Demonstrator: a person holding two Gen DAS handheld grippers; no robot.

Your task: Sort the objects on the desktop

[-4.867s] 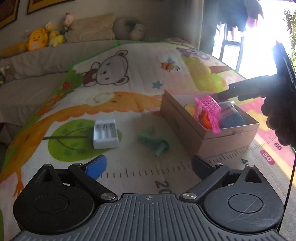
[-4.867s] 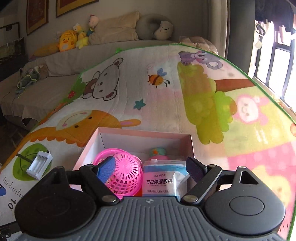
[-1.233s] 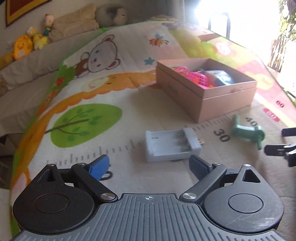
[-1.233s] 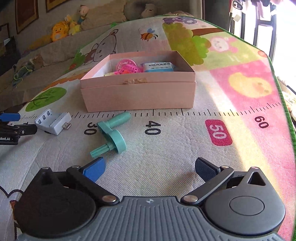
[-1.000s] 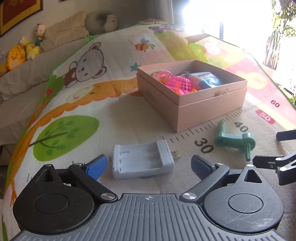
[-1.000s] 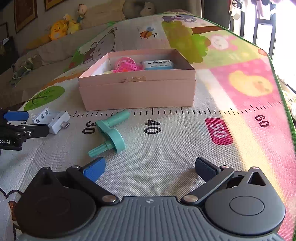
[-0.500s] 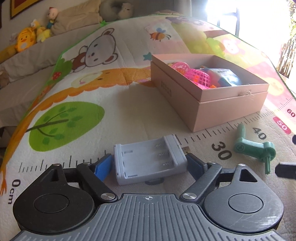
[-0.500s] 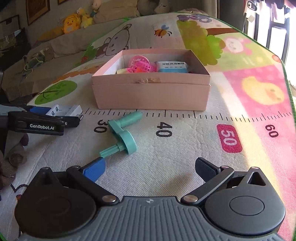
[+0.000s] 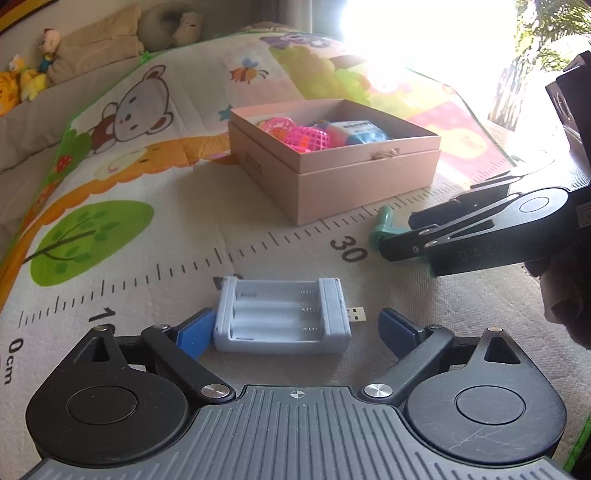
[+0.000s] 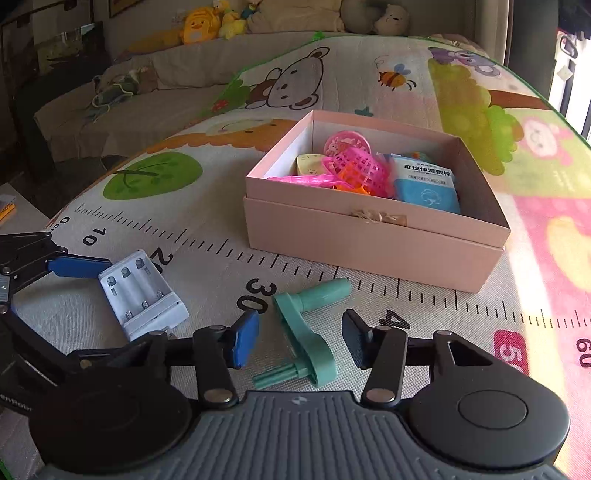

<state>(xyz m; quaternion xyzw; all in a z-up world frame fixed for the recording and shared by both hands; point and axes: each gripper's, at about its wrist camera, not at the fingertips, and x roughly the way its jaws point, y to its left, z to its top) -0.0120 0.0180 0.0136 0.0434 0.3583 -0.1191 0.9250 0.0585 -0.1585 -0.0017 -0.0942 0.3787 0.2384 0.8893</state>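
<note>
A grey-white battery charger (image 9: pixel 280 319) lies on the mat between the fingers of my left gripper (image 9: pixel 295 330). Its jaws are opening; the right pad (image 9: pixel 397 330) stands clear of the charger. The right wrist view shows the same charger (image 10: pixel 142 295) inside the left gripper (image 10: pixel 136 302). A teal crank handle (image 10: pixel 303 332) lies between the fingers of my right gripper (image 10: pixel 299 341), whose jaws are closing with small gaps still showing on both sides. From the left wrist, the right gripper (image 9: pixel 402 236) covers most of the crank (image 9: pixel 382 225).
A pink open box (image 10: pixel 369 236) with a pink basket (image 10: pixel 354 166) and a blue packet (image 10: pixel 424 181) stands just behind the crank. The play mat (image 9: pixel 184 229) carries a printed ruler. A sofa with plush toys (image 10: pixel 207 20) runs behind. A hand (image 9: pixel 565 295) holds the right gripper.
The right gripper moved in over the teal crank and its jaws narrowed around it. The left gripper's jaws squeezed in on the charger, then widened again.
</note>
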